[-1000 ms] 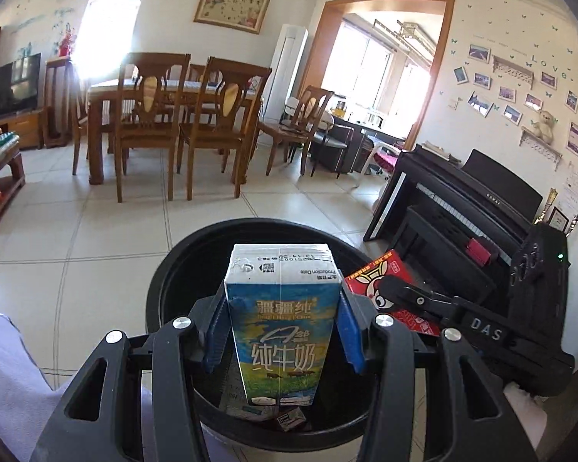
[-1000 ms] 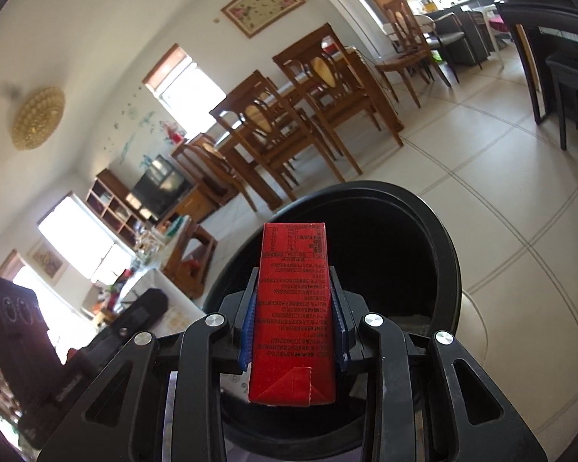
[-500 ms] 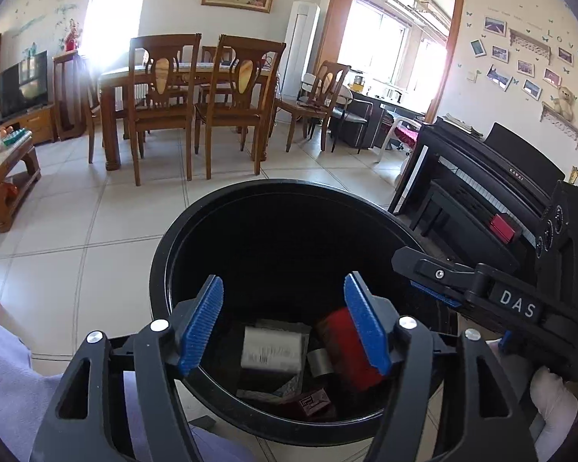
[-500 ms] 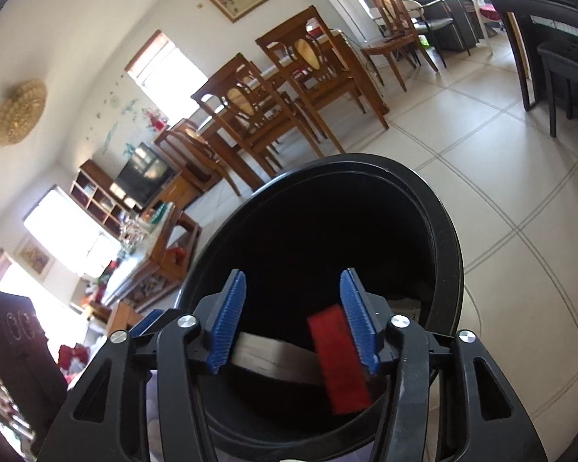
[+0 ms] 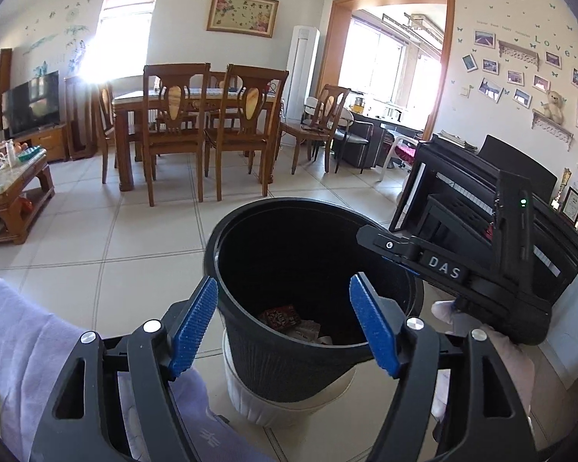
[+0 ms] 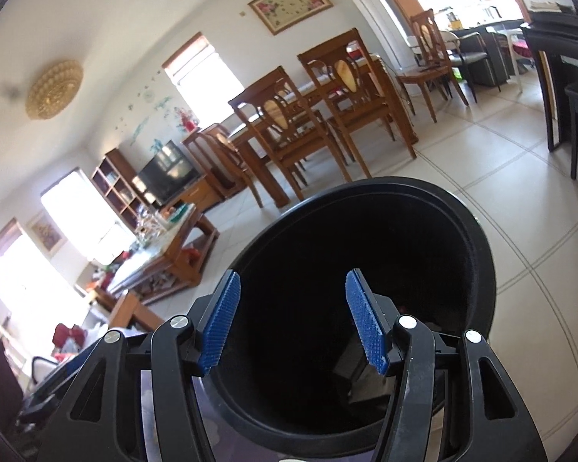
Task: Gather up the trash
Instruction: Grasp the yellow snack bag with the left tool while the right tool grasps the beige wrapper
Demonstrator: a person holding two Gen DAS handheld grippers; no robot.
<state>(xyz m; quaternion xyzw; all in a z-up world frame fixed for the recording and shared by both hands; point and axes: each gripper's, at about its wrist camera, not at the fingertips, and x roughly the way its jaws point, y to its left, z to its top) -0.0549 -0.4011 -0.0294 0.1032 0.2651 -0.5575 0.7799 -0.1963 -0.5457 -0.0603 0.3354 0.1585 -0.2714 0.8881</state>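
Both the left tool (image 5: pixel 283 325) and the right tool (image 6: pixel 291 319) are held empty and spread wide over the black bin (image 5: pixel 250 227), where trash (image 5: pixel 289 317) is already deposited; further litter, if any, is unseen.

I see a pale tiled floor (image 5: pixel 77 238), a brown wooden dining table (image 5: pixel 135 100) ringed by matching high-backed chairs (image 5: pixel 173 131), a black upright piano (image 5: pixel 481 200) by the photo-hung white wall (image 5: pixel 520 77), and sunlight flooding a bright window (image 5: pixel 127 34).
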